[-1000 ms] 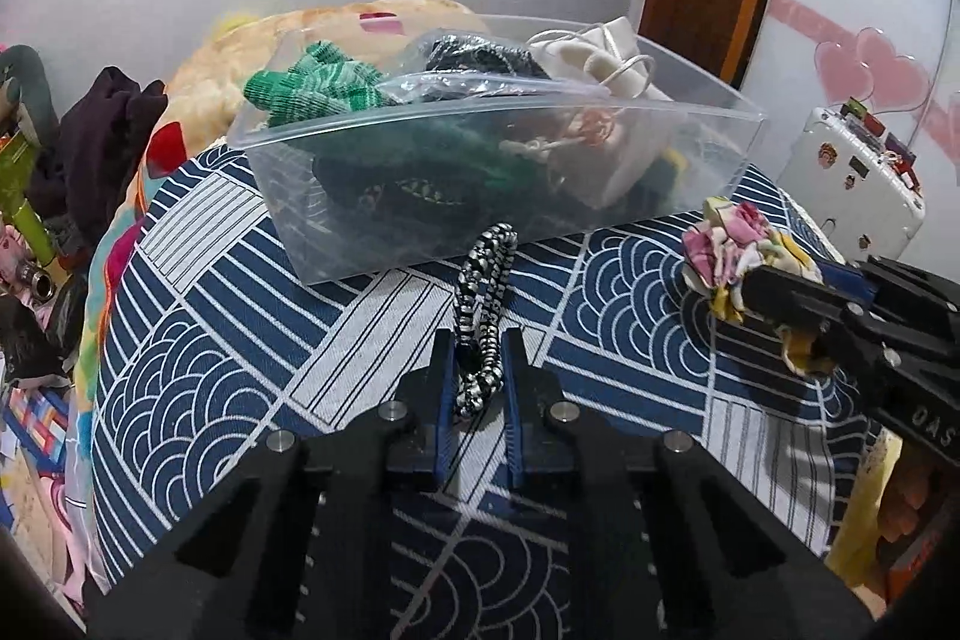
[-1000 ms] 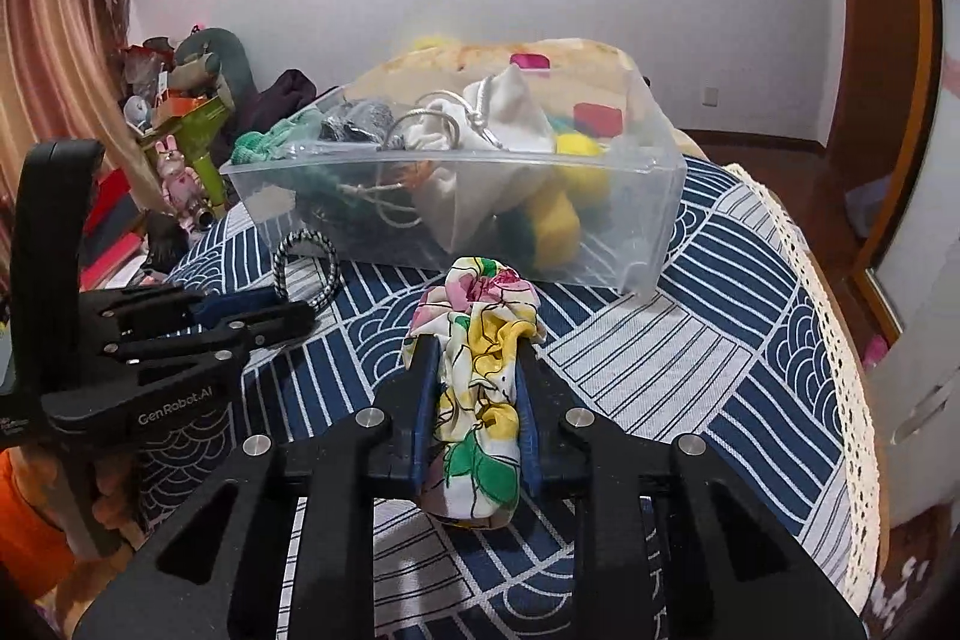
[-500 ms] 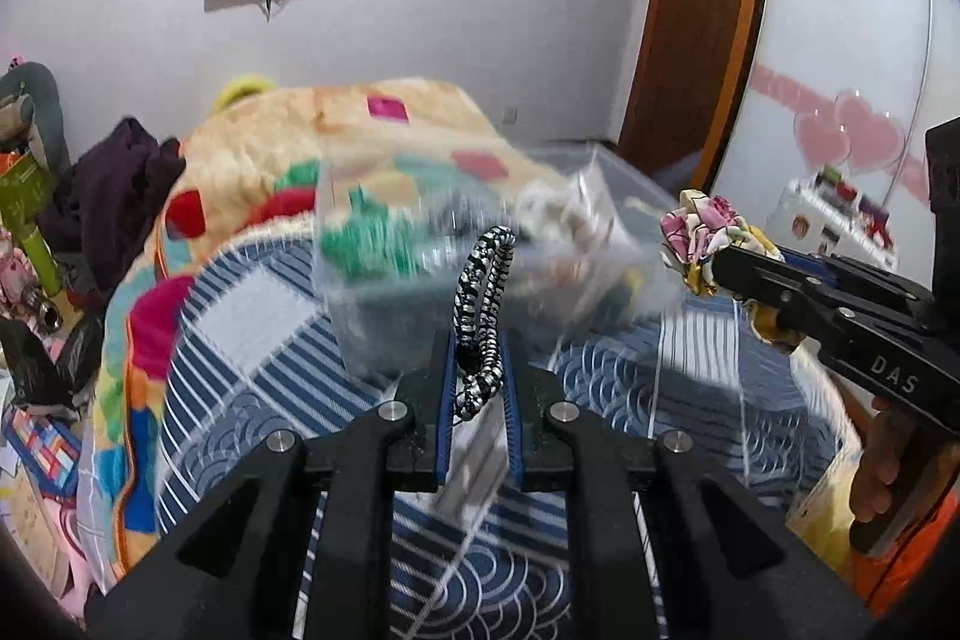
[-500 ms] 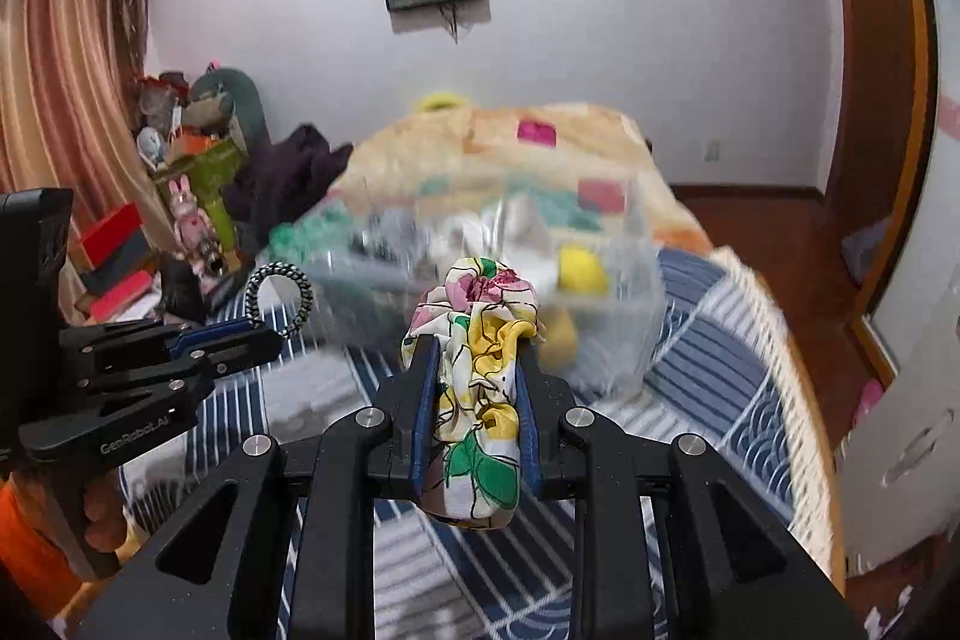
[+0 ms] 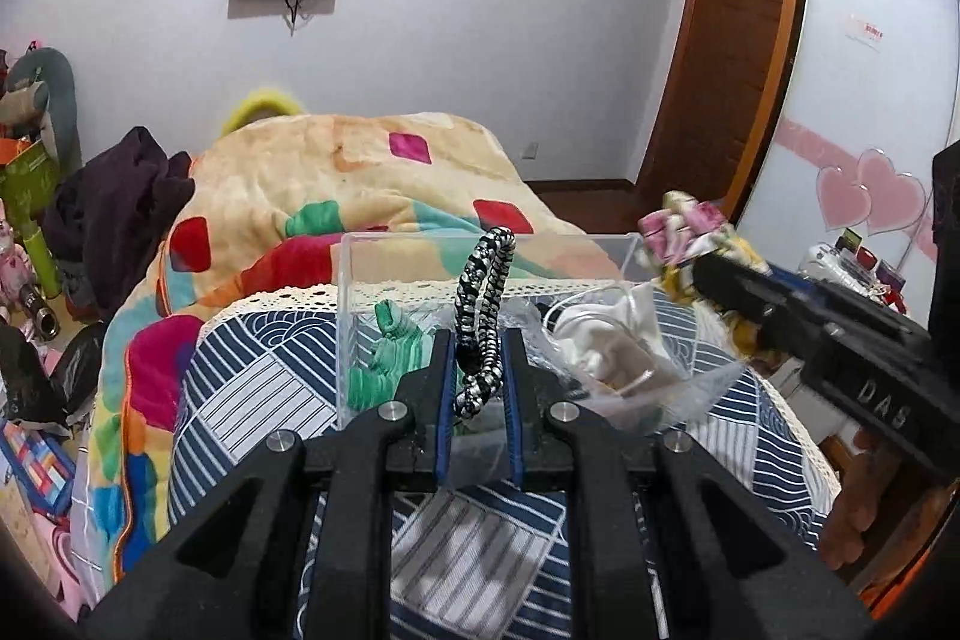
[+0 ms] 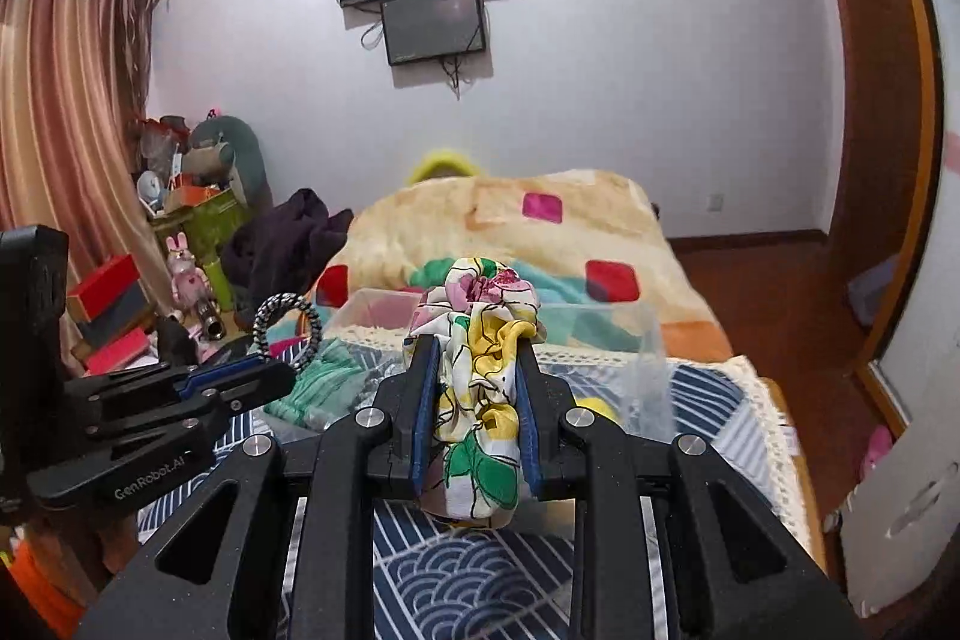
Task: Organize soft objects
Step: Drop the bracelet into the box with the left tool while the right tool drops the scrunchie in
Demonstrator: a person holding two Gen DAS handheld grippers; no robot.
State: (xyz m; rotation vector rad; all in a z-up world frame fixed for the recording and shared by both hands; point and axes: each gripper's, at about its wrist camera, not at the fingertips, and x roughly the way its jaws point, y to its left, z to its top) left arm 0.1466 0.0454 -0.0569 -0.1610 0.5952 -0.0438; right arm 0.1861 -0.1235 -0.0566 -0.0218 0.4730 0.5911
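Observation:
My left gripper (image 5: 477,340) is shut on a black-and-white braided hair tie (image 5: 483,304) and holds it up in front of the clear plastic bin (image 5: 360,316). My right gripper (image 6: 477,346) is shut on a floral scrunchie (image 6: 477,376), raised over the bin (image 6: 648,358). The scrunchie also shows in the left wrist view (image 5: 684,232), and the hair tie in the right wrist view (image 6: 282,316). The bin holds a green knit item (image 5: 384,358), a white cloth pouch (image 5: 612,340) and a yellow item (image 6: 594,409).
The bin stands on a blue-and-white patterned cloth (image 5: 258,388) with a lace edge. Behind it lies a colourful blanket (image 5: 360,172) on the bed. Dark clothes (image 5: 114,214) and toys pile at the left. A wooden door (image 5: 720,40) stands at the right.
Both grippers have risen from the cloth with their items. The bin now sits lower and nearer below the fingers, and the room's back wall fills the views.

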